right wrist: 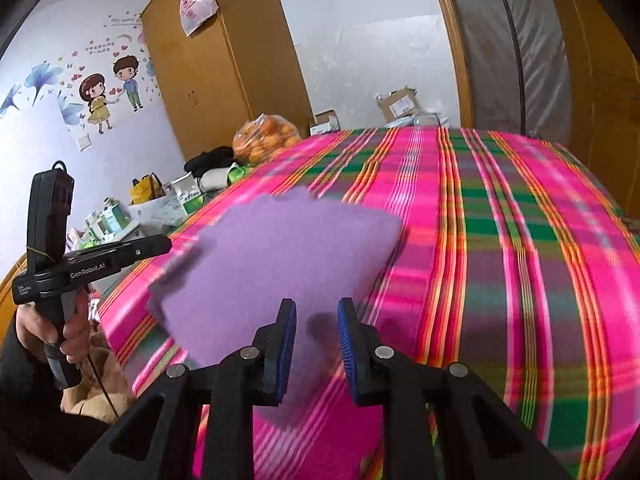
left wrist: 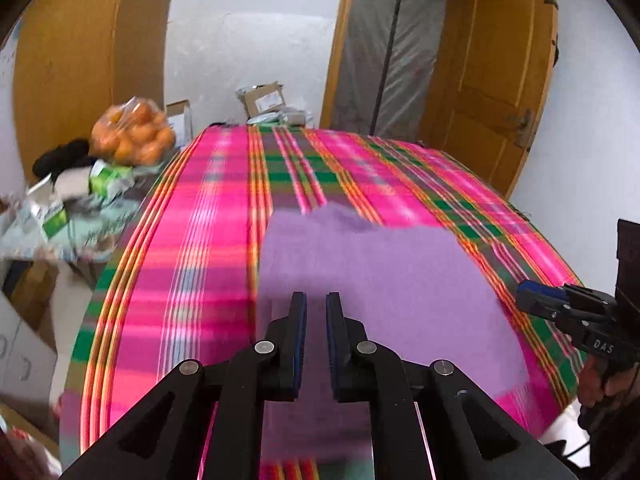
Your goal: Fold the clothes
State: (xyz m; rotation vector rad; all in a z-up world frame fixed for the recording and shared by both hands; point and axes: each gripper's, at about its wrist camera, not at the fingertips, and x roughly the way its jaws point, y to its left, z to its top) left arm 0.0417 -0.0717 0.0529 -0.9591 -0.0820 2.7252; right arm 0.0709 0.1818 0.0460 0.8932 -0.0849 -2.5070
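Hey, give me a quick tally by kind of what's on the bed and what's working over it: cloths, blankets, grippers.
Purple cloth: 1
Plaid blanket covering the bed: 1
Handheld grippers: 2, the left gripper and the right gripper, neither with the cloth between its jaws
Total: 4

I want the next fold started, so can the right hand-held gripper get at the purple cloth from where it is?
Probably yes. The purple cloth lies flat on the plaid bedspread right ahead of the right hand-held gripper, whose jaws stand apart over its near edge, with nothing between them and it.
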